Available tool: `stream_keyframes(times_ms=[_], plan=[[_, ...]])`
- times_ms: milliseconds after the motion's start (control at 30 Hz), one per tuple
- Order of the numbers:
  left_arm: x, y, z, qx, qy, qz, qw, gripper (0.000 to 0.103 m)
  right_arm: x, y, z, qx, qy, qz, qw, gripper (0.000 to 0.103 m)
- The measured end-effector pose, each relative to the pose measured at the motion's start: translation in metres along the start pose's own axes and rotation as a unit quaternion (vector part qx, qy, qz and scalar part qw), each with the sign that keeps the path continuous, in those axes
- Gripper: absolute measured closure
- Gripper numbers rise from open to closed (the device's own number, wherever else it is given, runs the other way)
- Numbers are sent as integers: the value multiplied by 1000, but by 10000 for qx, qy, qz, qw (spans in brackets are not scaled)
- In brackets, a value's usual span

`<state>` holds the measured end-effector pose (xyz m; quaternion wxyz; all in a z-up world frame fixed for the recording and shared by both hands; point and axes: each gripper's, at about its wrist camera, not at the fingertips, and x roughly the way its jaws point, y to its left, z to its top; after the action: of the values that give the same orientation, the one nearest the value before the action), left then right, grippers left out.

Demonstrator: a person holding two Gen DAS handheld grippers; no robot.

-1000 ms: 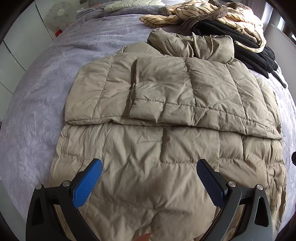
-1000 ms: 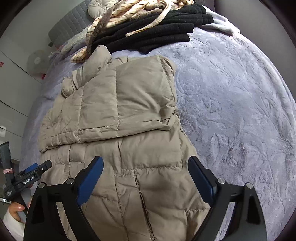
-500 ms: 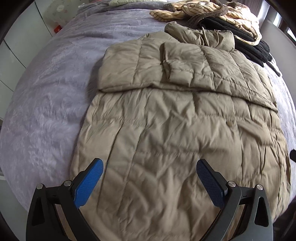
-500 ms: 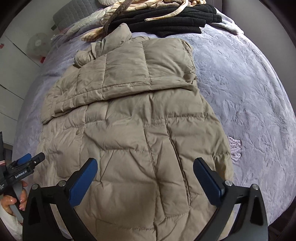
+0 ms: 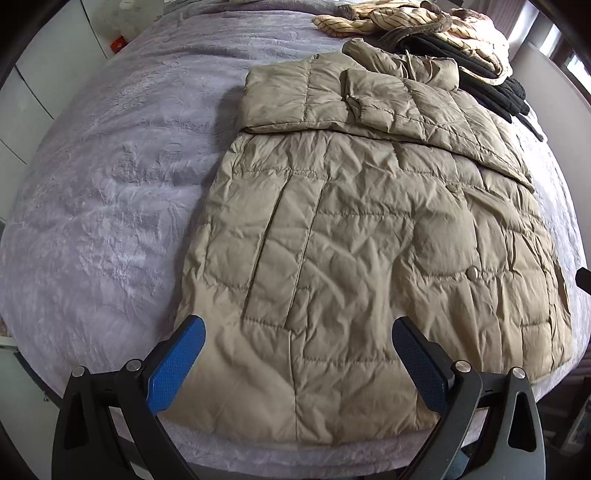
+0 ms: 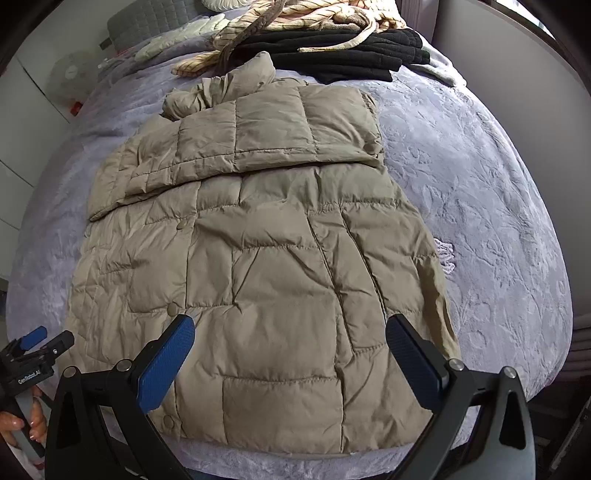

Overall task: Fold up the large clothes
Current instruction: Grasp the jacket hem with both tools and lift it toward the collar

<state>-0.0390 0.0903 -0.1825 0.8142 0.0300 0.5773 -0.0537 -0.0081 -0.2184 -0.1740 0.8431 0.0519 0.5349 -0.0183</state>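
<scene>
A khaki quilted down jacket (image 5: 369, 229) lies flat on the bed, both sleeves folded across its chest and the hood bunched at the far end. It also shows in the right wrist view (image 6: 266, 251). My left gripper (image 5: 297, 363) is open and empty, hovering over the jacket's hem near its left corner. My right gripper (image 6: 290, 363) is open and empty over the hem nearer the right corner. The left gripper also shows at the lower left of the right wrist view (image 6: 37, 347), held in a hand.
The bed is covered by a lavender plush blanket (image 5: 110, 184). A pile of black (image 6: 332, 51) and cream striped (image 6: 295, 14) clothes lies past the hood. White cabinets (image 5: 44, 74) and a fan stand to the left. The near bed edge (image 5: 258, 458) runs just below the hem.
Both grippers have pulled back toward the foot of the bed and risen, so the whole jacket and its hem now show. Both stay open and the jacket has not moved.
</scene>
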Motion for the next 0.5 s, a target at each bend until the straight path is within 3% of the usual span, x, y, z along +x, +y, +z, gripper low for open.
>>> stream_keyframes(times_ms=[233,400,500], plan=[[-10,11,-16,-129,86,119,9998,1,-8,-7,-16,45,181,-81,9998,0],[-11,20,-34,-356,179,144,9991,1,-10,-36,-24,469,409,296,9976,0],[-10,23,-44,-618,303,-168,9975,1,-14,-71,-29,1024,455,750,9909,0]])
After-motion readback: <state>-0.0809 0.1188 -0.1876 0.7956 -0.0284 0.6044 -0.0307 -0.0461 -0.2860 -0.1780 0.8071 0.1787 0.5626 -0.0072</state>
